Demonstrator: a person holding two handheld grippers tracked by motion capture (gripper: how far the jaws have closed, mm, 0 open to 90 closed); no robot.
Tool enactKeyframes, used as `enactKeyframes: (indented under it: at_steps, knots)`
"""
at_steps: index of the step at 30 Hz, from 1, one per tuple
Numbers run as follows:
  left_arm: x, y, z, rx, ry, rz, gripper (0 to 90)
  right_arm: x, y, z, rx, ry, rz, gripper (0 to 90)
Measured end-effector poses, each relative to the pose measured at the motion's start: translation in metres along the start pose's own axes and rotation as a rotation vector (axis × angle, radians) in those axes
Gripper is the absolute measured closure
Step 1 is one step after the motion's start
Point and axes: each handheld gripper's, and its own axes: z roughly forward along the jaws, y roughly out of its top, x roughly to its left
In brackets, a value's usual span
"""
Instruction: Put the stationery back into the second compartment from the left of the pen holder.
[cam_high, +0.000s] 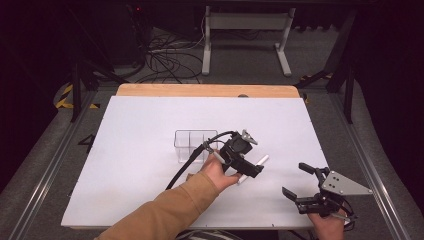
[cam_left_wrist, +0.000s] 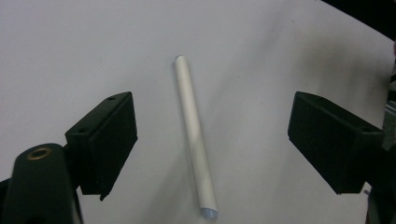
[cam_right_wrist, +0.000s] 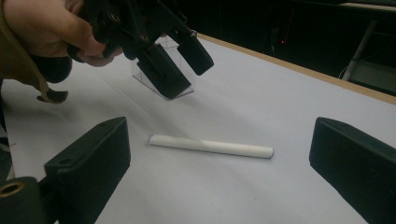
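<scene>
A white tube (cam_high: 262, 160) lies flat on the white table (cam_high: 140, 150), right of the middle. My left gripper (cam_high: 250, 167) hovers just above it, pointing down, open. In the left gripper view the tube (cam_left_wrist: 194, 135) runs lengthwise between the two black pads, touching neither, and my left gripper (cam_left_wrist: 210, 107) straddles it. My right gripper (cam_high: 294, 180) rests near the table's front right corner, open and empty. In the right gripper view, my right gripper (cam_right_wrist: 219, 126) faces the tube (cam_right_wrist: 210, 146), which lies crosswise ahead, with the left gripper (cam_right_wrist: 191, 77) above and behind it.
A clear plastic box (cam_high: 192, 142) with compartments stands at the table's middle, just left of my left hand; the box (cam_right_wrist: 142, 77) is partly hidden behind the left jaws. A wooden edge (cam_high: 207, 90) borders the far side. Cables and a metal stand lie on the floor beyond.
</scene>
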Motion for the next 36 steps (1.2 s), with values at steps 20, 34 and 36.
enactKeyframes:
  at_steps: [20, 34, 36]
  knots:
    - [0.006, 0.003, 0.047, 0.152, 0.032, -0.045, 24.7, 0.002, -0.001, 0.001, -0.001, 0.025, 0.007, 6.2]
    - [0.004, 0.004, 0.068, 0.204, 0.087, -0.028, 36.8, 0.002, -0.003, 0.002, 0.0, 0.035, 0.009, 6.2]
    - [0.004, 0.004, 0.069, 0.203, 0.096, -0.024, 39.6, 0.002, -0.003, 0.002, -0.004, 0.041, 0.013, 6.2]
